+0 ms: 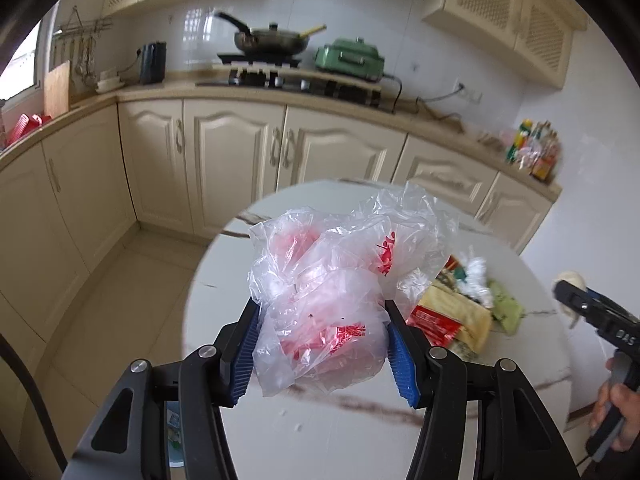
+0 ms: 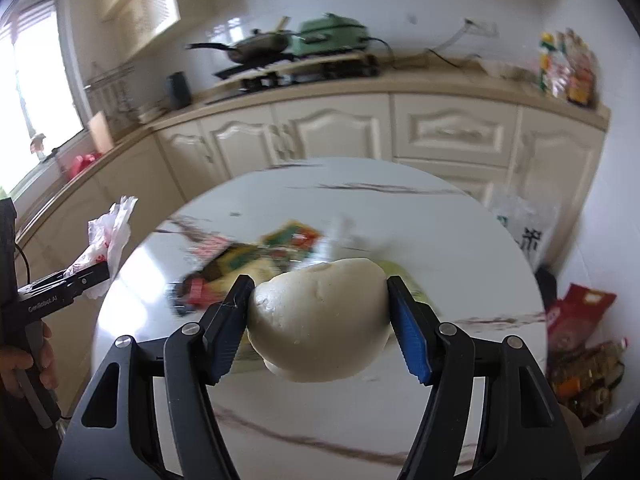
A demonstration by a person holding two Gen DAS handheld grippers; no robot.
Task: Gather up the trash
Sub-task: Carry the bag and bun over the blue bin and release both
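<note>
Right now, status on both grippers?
Left gripper shut on plastic bag. Right gripper shut on steamed bun. Wrappers left on table.

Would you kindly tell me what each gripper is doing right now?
Left gripper: closed on the crumpled plastic bag, held above the table.
Right gripper: closed on the white steamed bun.

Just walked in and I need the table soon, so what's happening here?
A person is clearing trash off the round marble table with a gripper in each hand. The left gripper is closed on a crumpled clear plastic bag; the right gripper holds a white steamed bun. A pile of snack wrappers remains on the table.
</note>
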